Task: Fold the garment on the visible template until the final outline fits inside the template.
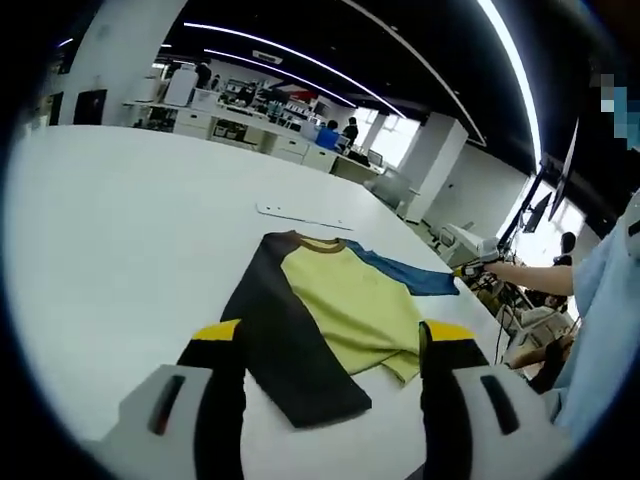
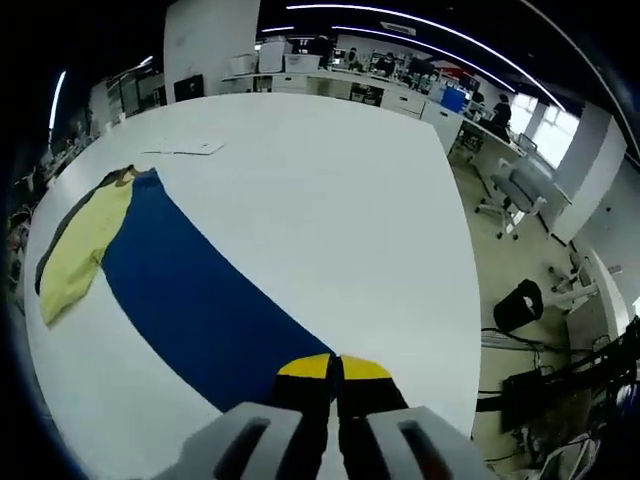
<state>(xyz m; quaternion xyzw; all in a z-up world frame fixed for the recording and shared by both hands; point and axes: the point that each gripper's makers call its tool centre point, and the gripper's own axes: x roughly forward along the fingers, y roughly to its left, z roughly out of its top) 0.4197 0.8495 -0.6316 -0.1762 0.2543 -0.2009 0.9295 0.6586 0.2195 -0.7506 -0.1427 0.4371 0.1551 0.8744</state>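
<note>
You are holding the left gripper (image 1: 332, 345) with jaws spread wide, hovering above the garment (image 1: 330, 310), which lies flat just ahead on the white table (image 1: 130, 230). Your right gripper (image 2: 335, 372) is pinching the blue sleeve (image 2: 200, 300), jaws closed.

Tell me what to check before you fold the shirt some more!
1. Right gripper holding the blue sleeve: ok, its jaws are shut on the sleeve's end.
2. Left gripper free to grab: ok, its jaws are open above the table, holding nothing.
3. Blue sleeve stretched out: ok, it lies long and flat on the white table.
4. Black sleeve folded in: not ok, it is spread out beside the yellow body.
5. Whole shirt in sight: ok, collar, body and both sleeves show.
6. Template outline under the shirt: cannot tell, no outline is visible.
</note>
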